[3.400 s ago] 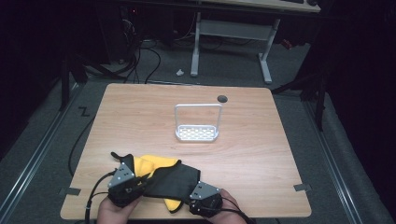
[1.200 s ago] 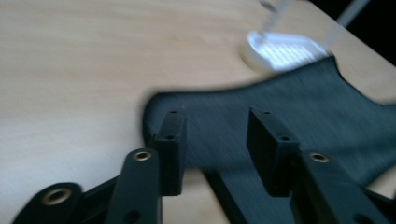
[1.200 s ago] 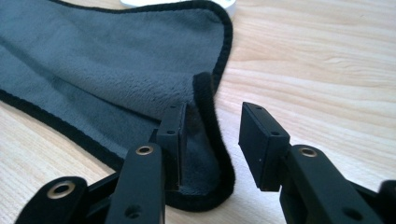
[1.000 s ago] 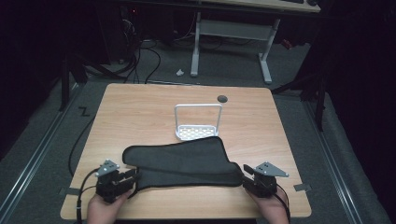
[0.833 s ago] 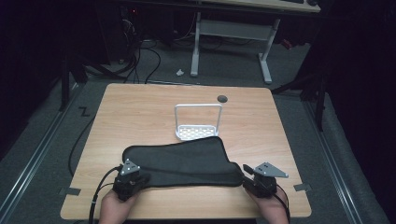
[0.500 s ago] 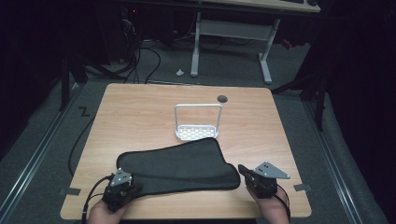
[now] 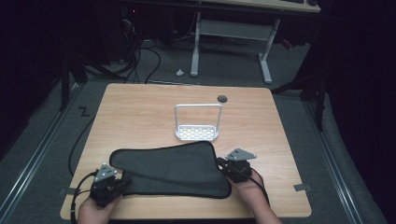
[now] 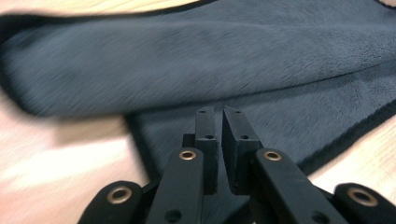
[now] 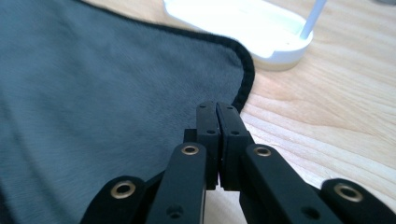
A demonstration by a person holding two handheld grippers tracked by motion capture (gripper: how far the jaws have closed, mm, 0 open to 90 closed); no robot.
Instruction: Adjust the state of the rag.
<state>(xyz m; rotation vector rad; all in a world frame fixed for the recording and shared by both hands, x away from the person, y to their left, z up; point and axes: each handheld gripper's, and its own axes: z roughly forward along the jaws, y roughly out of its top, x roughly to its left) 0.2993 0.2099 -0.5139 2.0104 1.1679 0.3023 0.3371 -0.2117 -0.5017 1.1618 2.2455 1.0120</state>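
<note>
Both claws sit at the near edge of the table in the high view: the left gripper at the near-left corner of the dark cloth, the right gripper at its right edge. The cloth lies spread flat with its long axis running left to right across the table, its far right corner bulging toward the white rack, which stands just beyond it.

From the left gripper view, the left gripper has its jaws a narrow slit apart over the cloth; the picture is blurred, so I cannot tell whether any fabric is pinched between them. A fold of cloth lies across ahead of the jaws.

From the right gripper view, the right gripper has its jaws pressed together at the cloth's bound edge, apparently clamping the hem. The cloth spreads away to the left of the jaws, with the rack ahead on bare wood.
</note>
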